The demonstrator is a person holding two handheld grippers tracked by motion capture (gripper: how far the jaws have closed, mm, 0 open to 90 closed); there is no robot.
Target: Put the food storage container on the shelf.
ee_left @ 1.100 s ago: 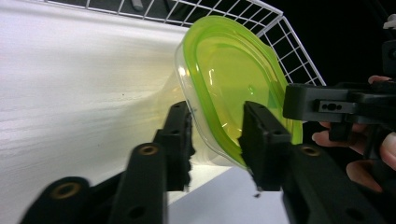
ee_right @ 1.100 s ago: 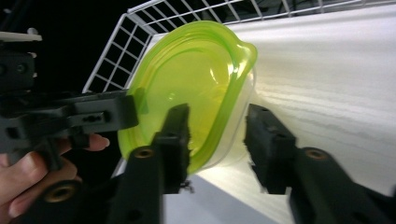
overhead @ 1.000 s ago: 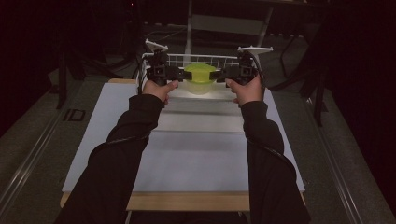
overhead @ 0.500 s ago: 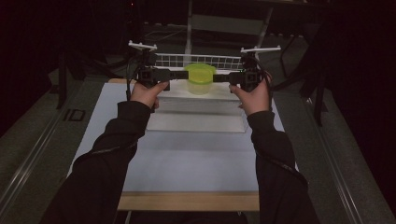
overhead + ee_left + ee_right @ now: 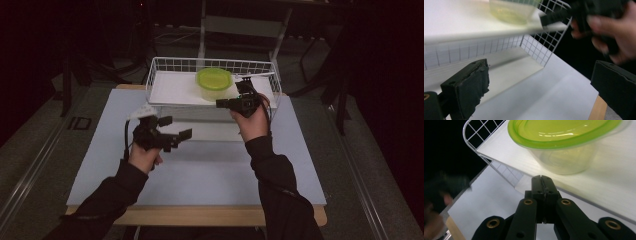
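Tub: a clear tub with a green lid stands on the white shelf inside the wire basket, at 12 o'clock on the bench.
Right hand-held gripper: jaws clenched on nothing, just beside the tub at its 5 o'clock.
Left hand-held gripper: released, jaws wide, near the basket's front edge at 9 o'clock, well apart from the tub.
Room: bare bench from the basket to the 6 o'clock edge.
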